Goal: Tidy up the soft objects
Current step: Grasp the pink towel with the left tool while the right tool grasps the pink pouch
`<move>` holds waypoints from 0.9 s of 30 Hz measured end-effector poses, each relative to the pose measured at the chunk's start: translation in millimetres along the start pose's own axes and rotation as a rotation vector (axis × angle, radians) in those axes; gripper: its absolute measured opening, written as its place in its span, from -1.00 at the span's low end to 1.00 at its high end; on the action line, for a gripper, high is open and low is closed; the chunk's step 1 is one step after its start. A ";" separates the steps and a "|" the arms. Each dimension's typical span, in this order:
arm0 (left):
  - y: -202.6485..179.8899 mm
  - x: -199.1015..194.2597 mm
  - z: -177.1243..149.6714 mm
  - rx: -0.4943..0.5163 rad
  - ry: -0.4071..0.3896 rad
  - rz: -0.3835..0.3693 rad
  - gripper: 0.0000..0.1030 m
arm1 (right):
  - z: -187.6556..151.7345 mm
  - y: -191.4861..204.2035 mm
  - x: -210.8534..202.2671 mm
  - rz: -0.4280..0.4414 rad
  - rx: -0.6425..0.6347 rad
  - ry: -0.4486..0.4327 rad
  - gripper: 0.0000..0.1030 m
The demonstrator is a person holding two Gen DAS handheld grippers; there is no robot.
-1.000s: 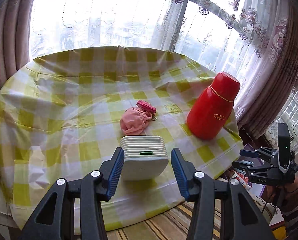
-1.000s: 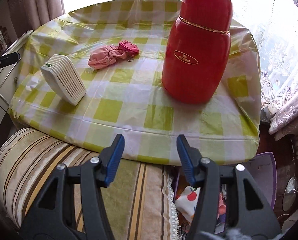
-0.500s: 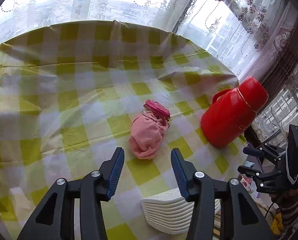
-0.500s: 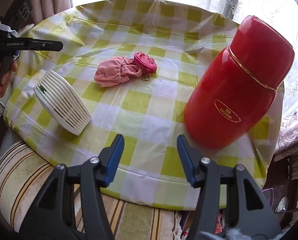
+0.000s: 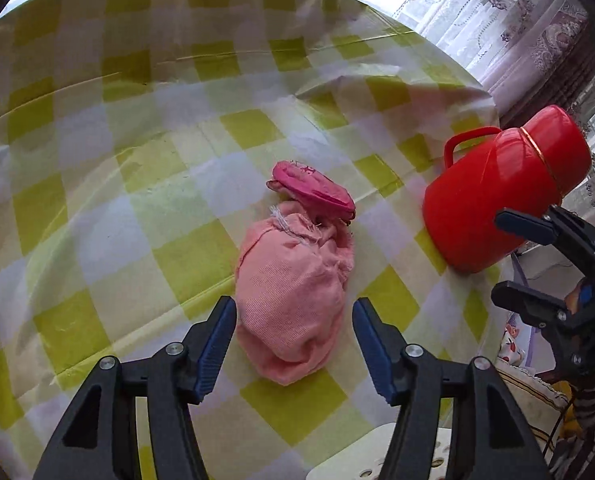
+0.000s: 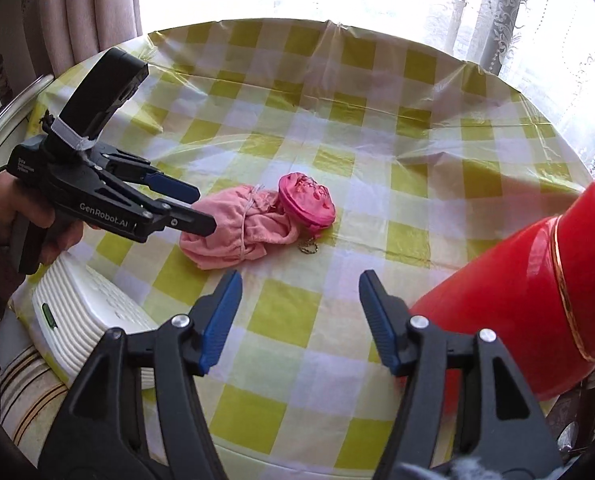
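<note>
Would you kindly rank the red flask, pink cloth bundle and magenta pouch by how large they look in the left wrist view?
1. Red flask
2. Pink cloth bundle, nearer the camera, so these two are unsure
3. Magenta pouch

Counted on the round table under one yellow-and-white checked plastic cloth (image 6: pixel 377 136): one crumpled pale pink knit cloth bundle (image 5: pixel 293 300), one small round magenta fabric purse (image 5: pixel 317 194), one tall glossy red plastic flask with a handle (image 5: pixel 493 200), one white ribbed plastic box (image 6: pixel 81 316). Also two black two-finger grippers with blue pads, left (image 5: pixel 293 344) and right (image 6: pixel 299 316).
</note>
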State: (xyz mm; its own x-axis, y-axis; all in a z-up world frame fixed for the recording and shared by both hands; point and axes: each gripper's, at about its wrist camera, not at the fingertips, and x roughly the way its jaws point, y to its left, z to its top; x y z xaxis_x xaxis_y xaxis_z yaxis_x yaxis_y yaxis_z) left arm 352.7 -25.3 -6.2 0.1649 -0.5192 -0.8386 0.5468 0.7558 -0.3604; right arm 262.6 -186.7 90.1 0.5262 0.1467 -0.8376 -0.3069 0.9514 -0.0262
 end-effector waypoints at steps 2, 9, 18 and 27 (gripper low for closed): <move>5.2 10.1 0.0 -0.018 0.020 -0.015 0.20 | 8.5 -2.9 10.5 0.004 0.015 0.000 0.29; 12.1 23.9 -7.6 -0.046 0.029 -0.088 -0.45 | 28.9 -9.6 46.7 0.014 0.046 -0.005 0.29; 36.9 -18.5 -33.2 -0.134 -0.039 0.004 -0.53 | 45.0 -2.1 96.2 0.064 0.090 0.025 0.29; 66.6 -115.5 -90.6 -0.210 -0.089 0.180 -0.53 | 46.9 10.6 138.7 0.075 0.068 0.093 0.27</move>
State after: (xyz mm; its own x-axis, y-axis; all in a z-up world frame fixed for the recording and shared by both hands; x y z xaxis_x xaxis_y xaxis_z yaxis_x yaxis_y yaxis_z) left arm 295.7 121.2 29.6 0.3207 -0.3949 -0.8609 0.3214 0.9004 -0.2932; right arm 369.6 -143.6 -0.7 0.4276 0.1952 -0.8827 -0.2863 0.9554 0.0726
